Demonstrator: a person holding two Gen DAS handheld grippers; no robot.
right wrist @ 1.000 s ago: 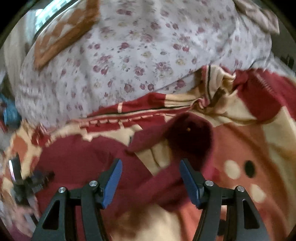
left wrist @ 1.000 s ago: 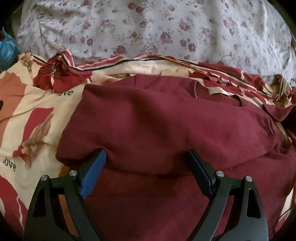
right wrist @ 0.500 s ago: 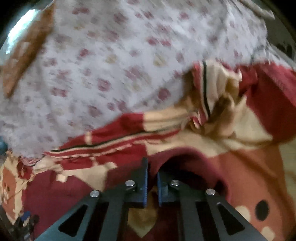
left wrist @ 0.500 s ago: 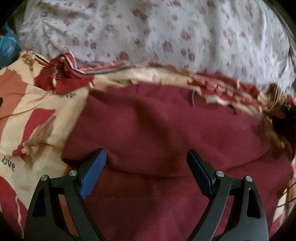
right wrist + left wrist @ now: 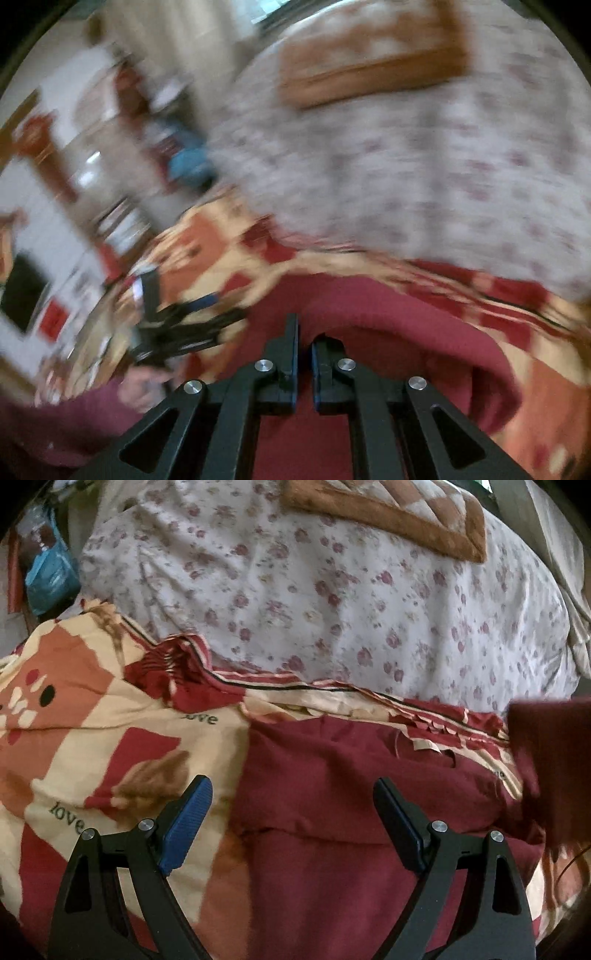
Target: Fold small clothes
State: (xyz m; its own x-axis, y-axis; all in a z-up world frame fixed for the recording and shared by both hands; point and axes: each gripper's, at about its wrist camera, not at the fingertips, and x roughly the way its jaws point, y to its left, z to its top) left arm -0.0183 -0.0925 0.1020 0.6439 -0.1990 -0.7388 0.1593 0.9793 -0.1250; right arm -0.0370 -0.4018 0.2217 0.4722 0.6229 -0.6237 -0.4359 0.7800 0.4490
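Left wrist view, from left to right. At nine o'clock a cream, orange and red patterned bedsheet (image 5: 92, 746) printed with the word "love" covers the bed. The left gripper (image 5: 291, 812) fills the lower part of the view, its two fingers spread wide and holding nothing. The blue-padded left finger (image 5: 186, 825) hovers over the patterned sheet at seven o'clock. The right finger (image 5: 400, 827) hovers over a maroon garment (image 5: 332, 812) at five o'clock. The garment lies flat on the bed from the centre towards six o'clock, so its left edge falls between the two fingers. At twelve o'clock lies a white floral quilt (image 5: 332, 602), with a brown checked cushion (image 5: 399, 513) on it at one o'clock. At three o'clock a lifted piece of maroon cloth hangs in the air, blurred.

Right wrist view, heavily blurred. At eight o'clock the left gripper (image 5: 181, 328) appears as a dark shape above a hand (image 5: 142, 387) and a maroon sleeve (image 5: 55, 435). At six o'clock the right gripper (image 5: 304, 345) has its fingers (image 5: 291, 343) pressed almost together, pinching a fold of the maroon garment (image 5: 388, 325). The cloth rises in a raised arch from the fingers towards four o'clock, above the patterned bedsheet (image 5: 546, 391). The floral quilt (image 5: 424, 166) spreads across one and two o'clock.
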